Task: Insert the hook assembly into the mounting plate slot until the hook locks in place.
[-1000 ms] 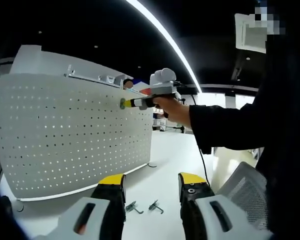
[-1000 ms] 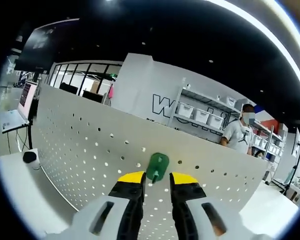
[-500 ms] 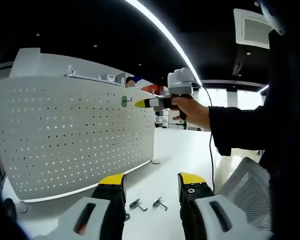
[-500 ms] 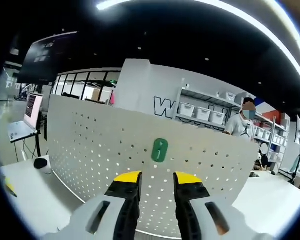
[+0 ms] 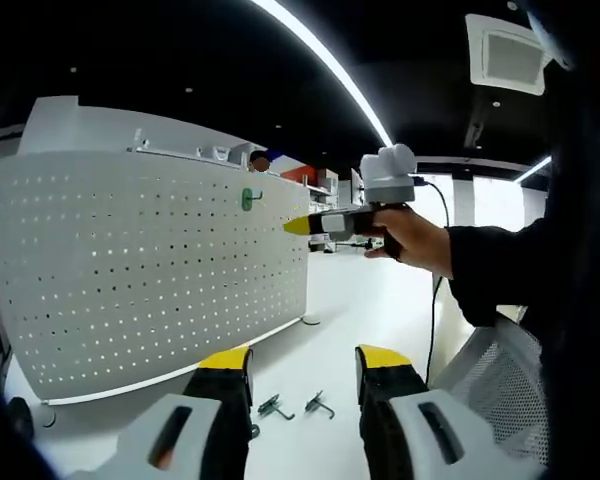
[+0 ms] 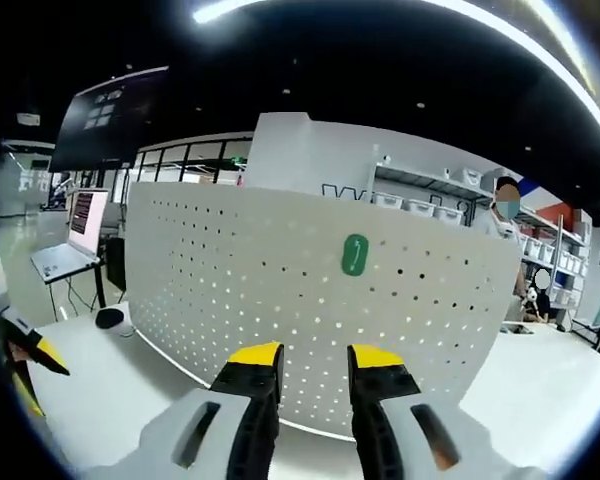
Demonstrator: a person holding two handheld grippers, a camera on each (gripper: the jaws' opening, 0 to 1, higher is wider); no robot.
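Your green hook assembly (image 6: 354, 254) sat on the white perforated mounting plate (image 6: 280, 300), near its top edge, just above centre in the right gripper view; in the left gripper view it showed small at upper centre (image 5: 247, 199). Your right gripper (image 6: 313, 362) pointed at the plate with its yellow-tipped jaws parted and nothing between them, clear of the hook. Your left gripper (image 5: 302, 367) was likewise spread and empty at the bottom of its frame, above two loose metal hooks (image 5: 296, 406) lying on the white table (image 5: 350, 310).
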